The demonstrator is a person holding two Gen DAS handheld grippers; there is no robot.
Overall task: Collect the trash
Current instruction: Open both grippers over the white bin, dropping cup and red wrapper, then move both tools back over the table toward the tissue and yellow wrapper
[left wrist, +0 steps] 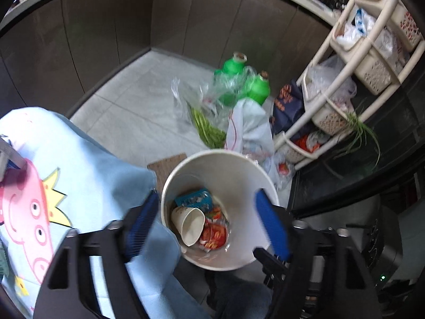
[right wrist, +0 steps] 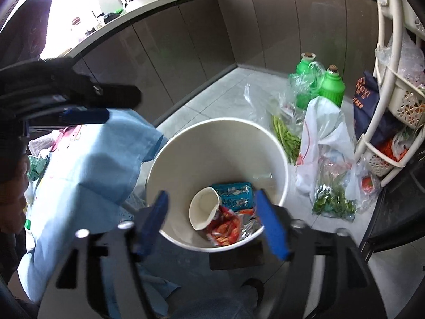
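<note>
Both grippers, left gripper and right gripper, gape wide and empty over bin: paper cup and wrappers lie inside, presumably dropped.

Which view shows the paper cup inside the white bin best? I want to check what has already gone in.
The right wrist view: the paper cup lies near the frame's middle, its crushed rim showing, inside the white bin. The left wrist view shows the cup smaller, mouth up, between that gripper's fingers.

Both my cameras look down, close over the white bin; both see it.
</note>
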